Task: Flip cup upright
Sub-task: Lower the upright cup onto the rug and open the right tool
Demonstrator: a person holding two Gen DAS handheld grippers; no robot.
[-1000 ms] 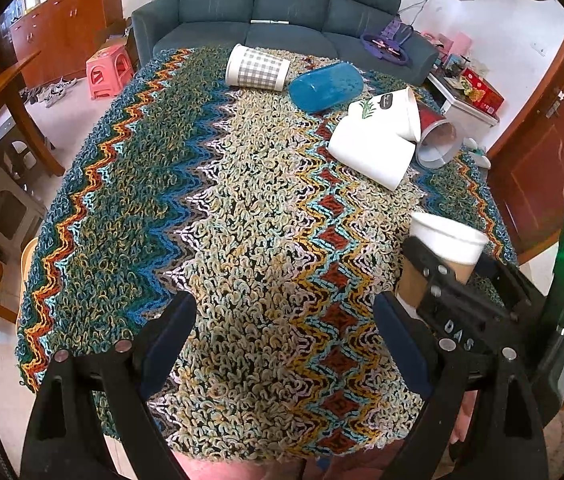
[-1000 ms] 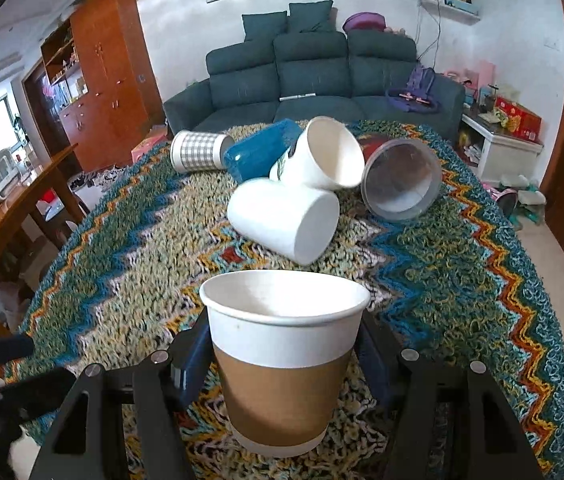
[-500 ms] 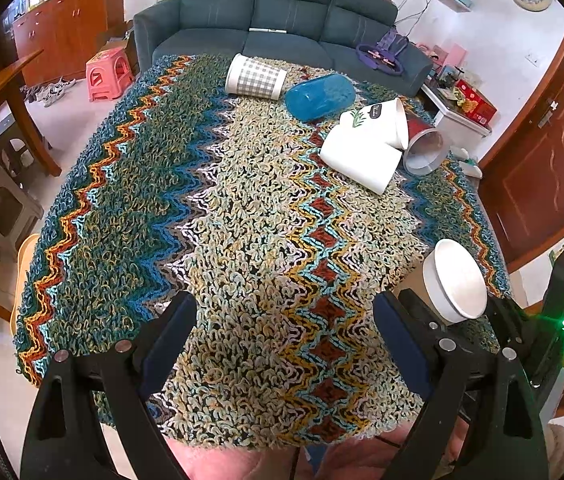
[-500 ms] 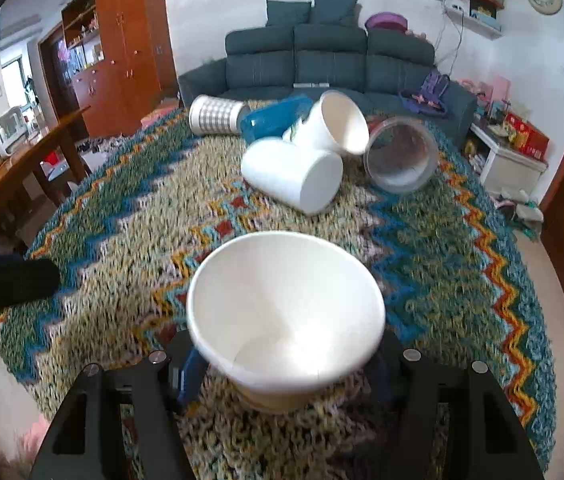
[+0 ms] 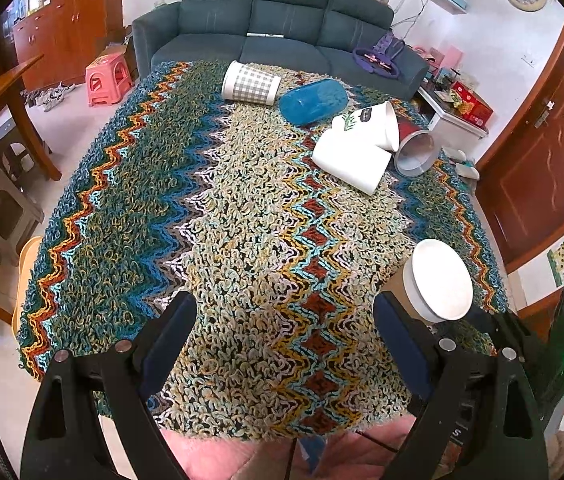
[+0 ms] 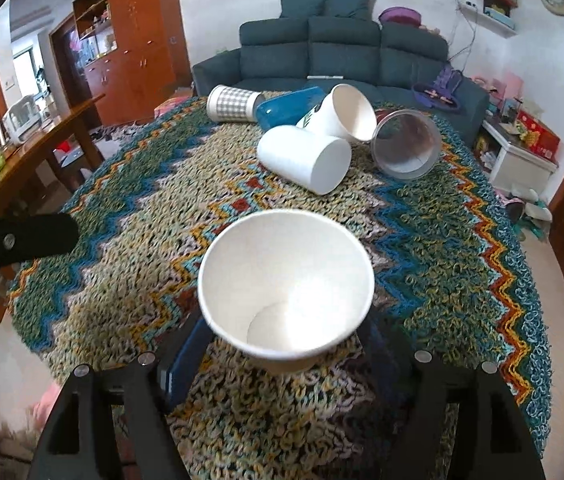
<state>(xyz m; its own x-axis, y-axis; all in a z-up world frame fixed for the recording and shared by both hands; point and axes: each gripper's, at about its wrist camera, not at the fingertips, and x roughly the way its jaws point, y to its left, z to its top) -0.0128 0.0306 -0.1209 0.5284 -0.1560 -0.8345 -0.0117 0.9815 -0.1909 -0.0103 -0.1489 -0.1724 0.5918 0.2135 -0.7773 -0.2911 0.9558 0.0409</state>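
My right gripper (image 6: 283, 344) is shut on a brown-and-white paper cup (image 6: 286, 280), held above the woven cloth with its mouth tipped toward the camera, so I see its white inside. In the left wrist view the same cup (image 5: 435, 286) sits at the right, tilted, with the right gripper (image 5: 481, 344) around it. My left gripper (image 5: 285, 332) is open and empty over the near edge of the table. One left finger (image 6: 18, 240) shows at the left of the right wrist view.
Several cups lie on their sides at the far end: a checked cup (image 5: 252, 87), a blue cup (image 5: 313, 101), two white cups (image 5: 351, 160) and a clear-rimmed red cup (image 5: 415, 152). The zigzag cloth (image 5: 202, 208) covers the table. A sofa (image 5: 274, 16) stands behind.
The cup in my right gripper has tipped from upright to mouth-toward-camera and lifted off the cloth. Both grippers have risen and pulled back a little.
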